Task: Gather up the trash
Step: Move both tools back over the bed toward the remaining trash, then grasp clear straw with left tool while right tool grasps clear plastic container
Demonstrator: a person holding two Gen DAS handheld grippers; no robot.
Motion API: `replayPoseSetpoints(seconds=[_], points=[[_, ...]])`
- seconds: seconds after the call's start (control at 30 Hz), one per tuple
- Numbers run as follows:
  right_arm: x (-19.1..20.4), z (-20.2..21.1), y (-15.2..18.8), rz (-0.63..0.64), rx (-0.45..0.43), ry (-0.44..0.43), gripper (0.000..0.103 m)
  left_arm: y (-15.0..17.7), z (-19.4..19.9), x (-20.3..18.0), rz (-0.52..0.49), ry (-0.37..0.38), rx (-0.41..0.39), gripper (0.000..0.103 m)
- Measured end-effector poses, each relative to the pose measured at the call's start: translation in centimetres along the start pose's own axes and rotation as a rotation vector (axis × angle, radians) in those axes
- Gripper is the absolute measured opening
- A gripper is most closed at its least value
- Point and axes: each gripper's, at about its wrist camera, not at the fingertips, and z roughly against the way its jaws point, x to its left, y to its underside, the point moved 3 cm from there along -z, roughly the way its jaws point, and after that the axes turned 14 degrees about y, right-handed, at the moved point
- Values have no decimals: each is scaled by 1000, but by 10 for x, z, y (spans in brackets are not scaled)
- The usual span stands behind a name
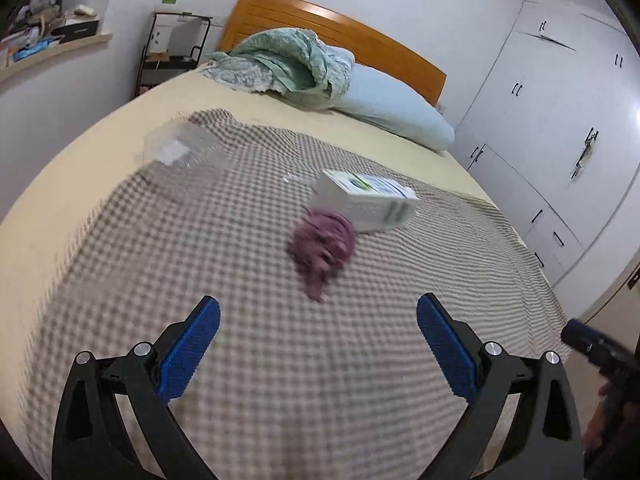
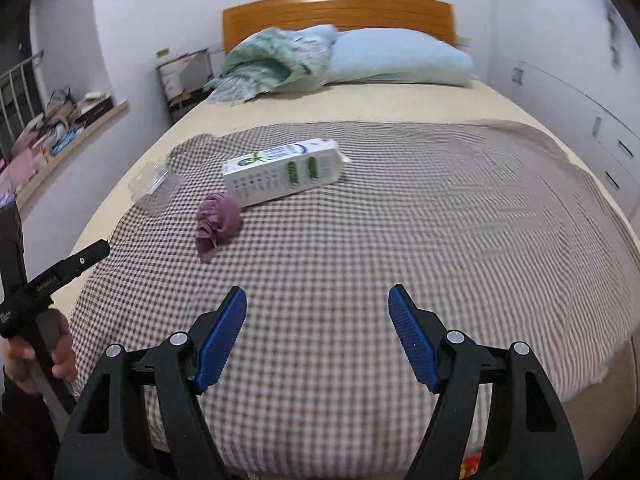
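Bedroom light falls on a bed [image 2: 400, 104] with a wooden headboard [image 2: 340, 10], its lower half covered by a brown-and-white checked blanket [image 2: 420, 208]. Three pieces of trash lie on the blanket's left part. A white carton [image 2: 280, 172] with green and blue print rests on its side; the printing on it is too blurred to read. Touching its near end is a crumpled purple wad [image 2: 218, 220]. Farther left, at the blanket's edge, sits a clear plastic container [image 2: 154, 188], apart from the other two.

Outward, a pale blue pillow [image 2: 400, 62] and a bunched green quilt [image 2: 264, 66] lie against the headboard. White wardrobe doors [image 1: 540, 120] line one wall, and a cluttered shelf [image 2: 60, 132] runs along the other.

Both tools hover over the near blanket, well short of the trash. The left gripper [image 1: 318, 304] stands with its blue pads [image 1: 192, 348] spread wide, nothing between them. The right gripper [image 2: 318, 296] is likewise wide and empty. A hand [image 2: 60, 352] grips the left tool's handle, whose small white lettering is illegible.
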Motion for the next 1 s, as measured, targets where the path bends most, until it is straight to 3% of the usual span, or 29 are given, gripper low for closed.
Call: replayPoseSetpoints(seconds=[0.1,0.17,0.23,0.3,0.4,0.5,0.6,0.63,0.7,0.8,0.83,0.87,0.9,0.97,1.0], points=[[19,-16,-17,38,0,-2,70,-31,-30,27,-75,12,45,96],[27,-24,-23,53,1,-7,70,-49,-58,41,-155,-44,114,96],[32,-34,-24,61,10,-5,70,-77,-88,51,-282,-147,127,82],[29,-43,-18,62,32,6,70,-101,-118,56,-371,-160,163,69],[17,-63,-9,44,80,39,70,-132,-169,51,-487,-106,245,68],[-2,-78,-2,3,123,81,70,-144,-230,46,-573,-24,371,67],[-24,-87,3,-26,151,121,70,-138,-279,47,-651,-12,498,52],[-28,-89,2,-28,152,131,71,-136,-290,49,-660,2,526,52],[-37,-90,3,-29,156,158,70,-135,-312,57,-657,-5,562,52],[-49,-91,8,-36,166,179,71,-137,-326,57,-698,11,549,51],[-51,-93,10,-38,171,180,71,-136,-329,56,-703,20,555,45],[-52,-97,9,-41,173,182,71,-133,-330,53,-689,40,572,33],[-52,-100,7,-44,172,179,71,-130,-332,52,-672,33,585,6],[-43,-104,-1,-38,164,149,71,-129,-324,47,-633,-68,565,2],[-35,-104,-6,-23,150,129,71,-131,-314,46,-602,-83,539,2]])
